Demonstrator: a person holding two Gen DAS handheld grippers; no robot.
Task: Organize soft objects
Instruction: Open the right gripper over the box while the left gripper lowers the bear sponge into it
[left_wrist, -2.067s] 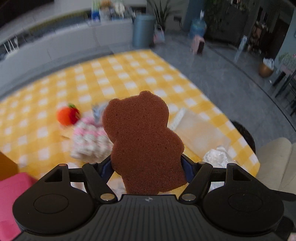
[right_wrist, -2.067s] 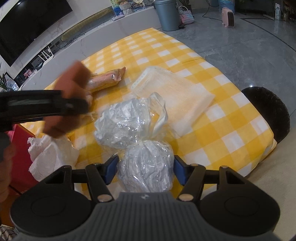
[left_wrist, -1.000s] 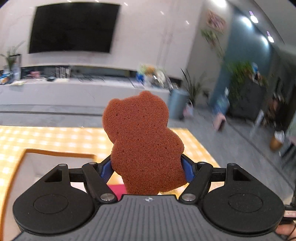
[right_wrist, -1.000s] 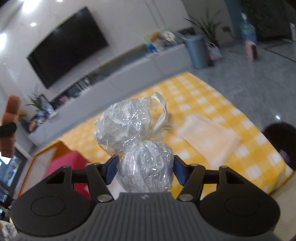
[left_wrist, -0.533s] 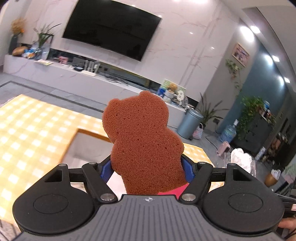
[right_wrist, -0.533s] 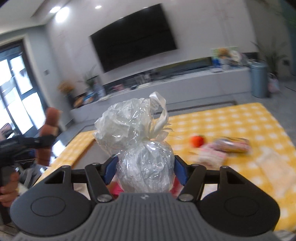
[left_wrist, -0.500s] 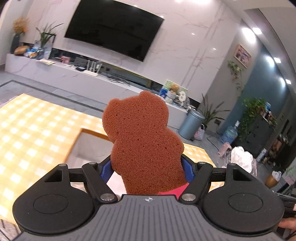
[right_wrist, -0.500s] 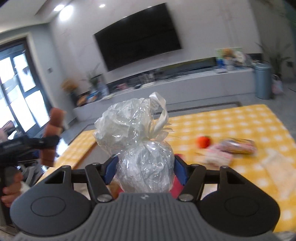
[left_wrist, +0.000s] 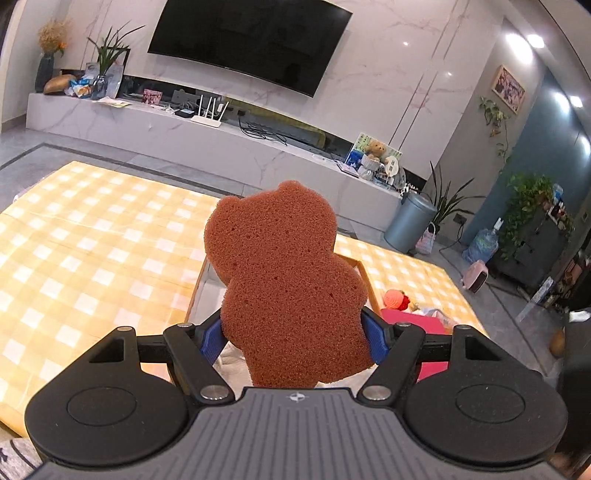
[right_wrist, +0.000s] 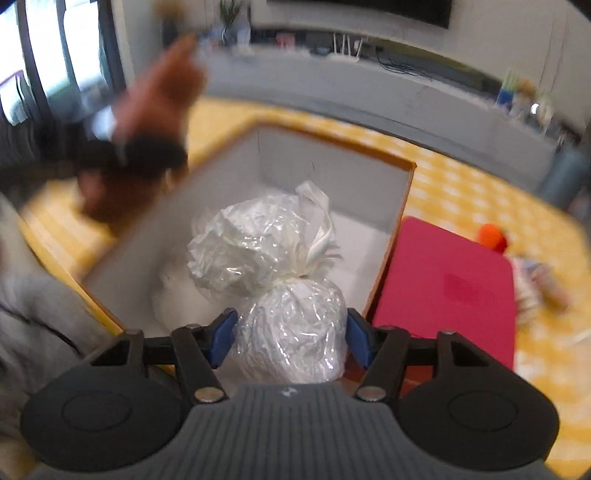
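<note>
The left gripper (left_wrist: 295, 334) pinches a bear sponge (left_wrist: 284, 284); the right gripper (right_wrist: 291, 332) clamps a tied bag (right_wrist: 277, 280) above the open box (right_wrist: 332, 177). Beyond lie a yellow checked cloth (left_wrist: 92, 251), a TV (left_wrist: 251, 37) and a bin (left_wrist: 408, 218).

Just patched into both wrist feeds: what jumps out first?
A brown bear-shaped sponge fills the left view, clamped in the left gripper. The right gripper holds a knotted clear plastic bag above an open box with an orange rim, a red lid beside it on the yellow checked cloth.
</note>
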